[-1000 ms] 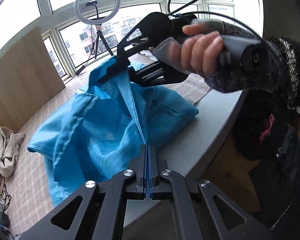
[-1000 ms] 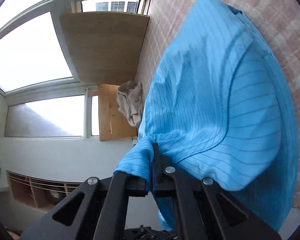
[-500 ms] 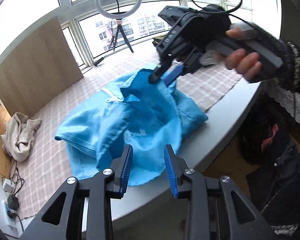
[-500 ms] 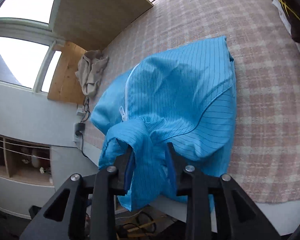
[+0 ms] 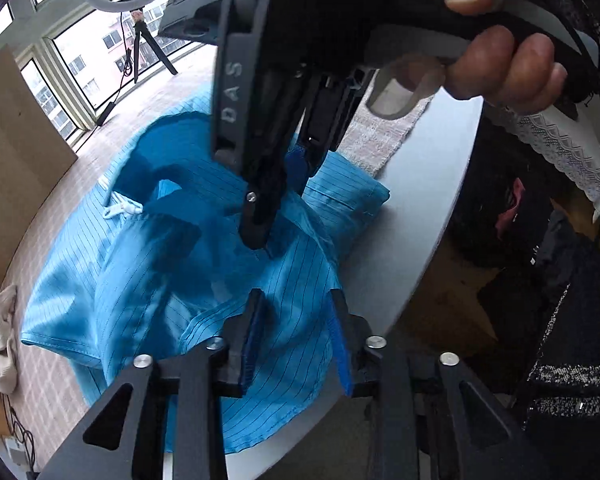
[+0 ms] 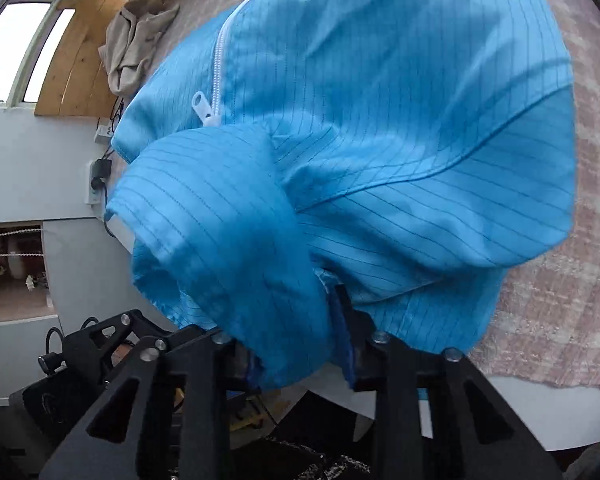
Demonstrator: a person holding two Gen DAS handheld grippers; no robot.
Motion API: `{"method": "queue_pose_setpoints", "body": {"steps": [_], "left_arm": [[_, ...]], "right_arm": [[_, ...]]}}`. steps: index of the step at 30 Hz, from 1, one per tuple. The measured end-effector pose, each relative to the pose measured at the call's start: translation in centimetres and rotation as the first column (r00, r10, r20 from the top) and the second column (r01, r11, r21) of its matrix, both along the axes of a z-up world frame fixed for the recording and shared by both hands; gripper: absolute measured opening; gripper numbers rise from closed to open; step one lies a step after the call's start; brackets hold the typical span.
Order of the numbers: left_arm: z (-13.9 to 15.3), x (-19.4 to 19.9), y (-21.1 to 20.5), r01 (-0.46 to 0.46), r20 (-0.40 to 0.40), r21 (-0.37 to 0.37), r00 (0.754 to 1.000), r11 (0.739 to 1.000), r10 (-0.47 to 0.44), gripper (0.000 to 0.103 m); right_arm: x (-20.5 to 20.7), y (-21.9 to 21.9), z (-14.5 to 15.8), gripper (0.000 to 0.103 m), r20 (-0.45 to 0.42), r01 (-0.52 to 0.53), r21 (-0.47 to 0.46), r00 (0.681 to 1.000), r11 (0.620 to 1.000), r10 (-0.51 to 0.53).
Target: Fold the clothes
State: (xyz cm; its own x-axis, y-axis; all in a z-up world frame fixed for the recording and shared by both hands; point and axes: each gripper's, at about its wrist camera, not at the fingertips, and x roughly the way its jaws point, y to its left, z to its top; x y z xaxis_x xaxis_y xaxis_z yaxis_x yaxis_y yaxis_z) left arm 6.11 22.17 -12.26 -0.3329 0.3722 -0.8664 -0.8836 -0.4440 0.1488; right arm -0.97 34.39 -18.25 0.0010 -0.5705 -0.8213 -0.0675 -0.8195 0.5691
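A blue pinstriped garment (image 5: 148, 280) with a white zipper (image 6: 216, 64) lies bunched on a round grey table (image 5: 412, 216), partly over the near rim. My left gripper (image 5: 296, 320) is open, its blue pads low over a fold near the table rim. My right gripper (image 5: 276, 216) is close in front of the left camera, pointing down into the middle of the garment. In the right wrist view my right gripper (image 6: 300, 344) is open, with a rumpled sleeve end (image 6: 220, 240) draped between its fingers and hiding the pads.
A pink checked cloth (image 6: 580, 312) covers the table under the garment. A beige garment (image 6: 136, 40) lies on the table's far side. A ring light on a tripod (image 5: 136, 8) stands by the windows. A wooden panel (image 5: 16, 148) leans at left.
Both grippers have opened and let go of the garment, which has dropped from a stretched hold into a heap. Both then moved down close over it.
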Motion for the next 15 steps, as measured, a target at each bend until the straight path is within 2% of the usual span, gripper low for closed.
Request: {"method": "queue_pose_setpoints", "body": {"steps": [1, 3, 6, 9, 11, 13, 15], "left_arm": [[-0.1, -0.3, -0.1, -0.024, 0.001, 0.002, 1.000, 1.000, 0.024, 0.002], [0.4, -0.5, -0.8, -0.059, 0.024, 0.042, 0.998, 0.997, 0.058, 0.002], [2.6, 0.0, -2.4, -0.118, -0.003, 0.118, 0.993, 0.986, 0.119, 0.001], [5.4, 1.0, -4.1, -0.191, -0.046, 0.219, 0.978, 0.957, 0.205, 0.001], [6.5, 1.7, -4.9, -0.239, -0.073, 0.264, 0.961, 0.934, 0.266, 0.001], [6.2, 2.2, -5.6, -0.281, -0.052, 0.294, 0.950, 0.914, 0.309, 0.001], [5.1, 2.5, -5.6, -0.287, -0.038, 0.282, 0.950, 0.916, 0.310, 0.001]], "right_arm": [[0.2, 0.4, -0.4, 0.011, -0.003, 0.012, -0.030, 1.000, 0.999, -0.013], [0.8, 1.3, -0.7, 0.007, -0.028, 0.049, -0.117, 0.998, 0.992, -0.052], [1.4, 3.0, -0.5, 0.005, -0.074, 0.102, -0.288, 0.989, 0.952, -0.128], [1.8, 4.4, -0.6, 0.004, -0.100, 0.145, -0.502, 0.969, 0.853, -0.224], [1.9, 5.1, -1.0, 0.004, -0.102, 0.158, -0.639, 0.952, 0.753, -0.287], [1.9, 5.3, -1.5, 0.004, -0.108, 0.143, -0.703, 0.947, 0.697, -0.303], [1.8, 5.4, -2.1, 0.004, -0.113, 0.125, -0.759, 0.941, 0.639, -0.318]]}}
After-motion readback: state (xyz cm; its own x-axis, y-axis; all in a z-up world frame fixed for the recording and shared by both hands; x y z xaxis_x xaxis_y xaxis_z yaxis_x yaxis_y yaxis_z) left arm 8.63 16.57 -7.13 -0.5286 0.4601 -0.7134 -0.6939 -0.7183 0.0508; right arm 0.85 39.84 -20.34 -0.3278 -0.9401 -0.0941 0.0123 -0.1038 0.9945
